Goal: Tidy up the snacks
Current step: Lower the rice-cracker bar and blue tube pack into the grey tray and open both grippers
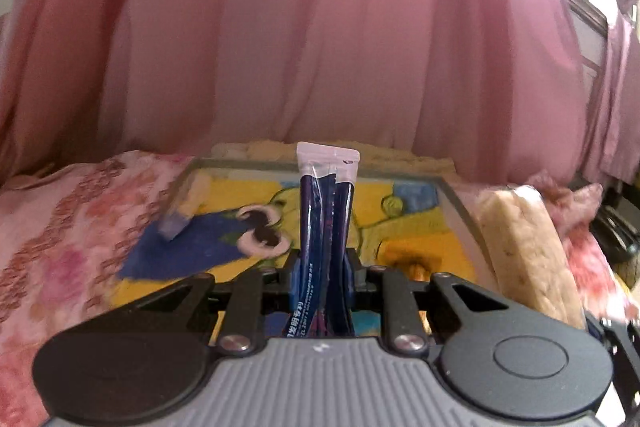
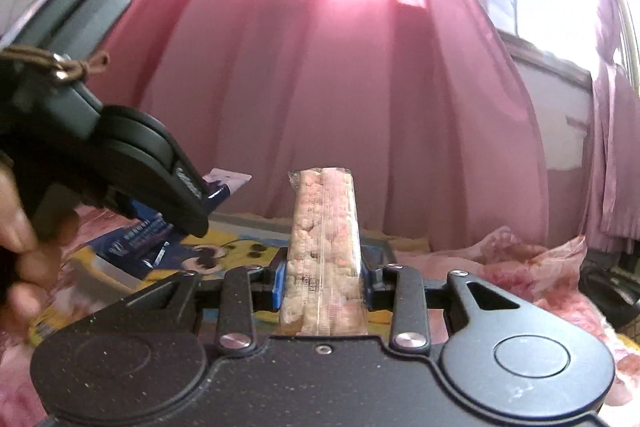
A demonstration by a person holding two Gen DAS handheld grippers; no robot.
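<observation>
Pink curtain [image 1: 320, 27] behind; left claw [image 1: 320, 267] grips blue sachet [image 1: 326, 211], right claw [image 2: 322, 275] grips rice bar [image 2: 322, 227].

My left gripper [image 1: 320, 267] is matt black plastic with a ribbed grey plate and shiny metal rivets; it pinches a glossy dark-blue foil sachet [image 1: 326, 211]. My right gripper [image 2: 322, 277], dusty matt black, clamps a rough puffed-rice bar [image 2: 322, 247] in clear shiny film. Behind hangs a thin pink cloth curtain [image 1: 320, 27].
</observation>
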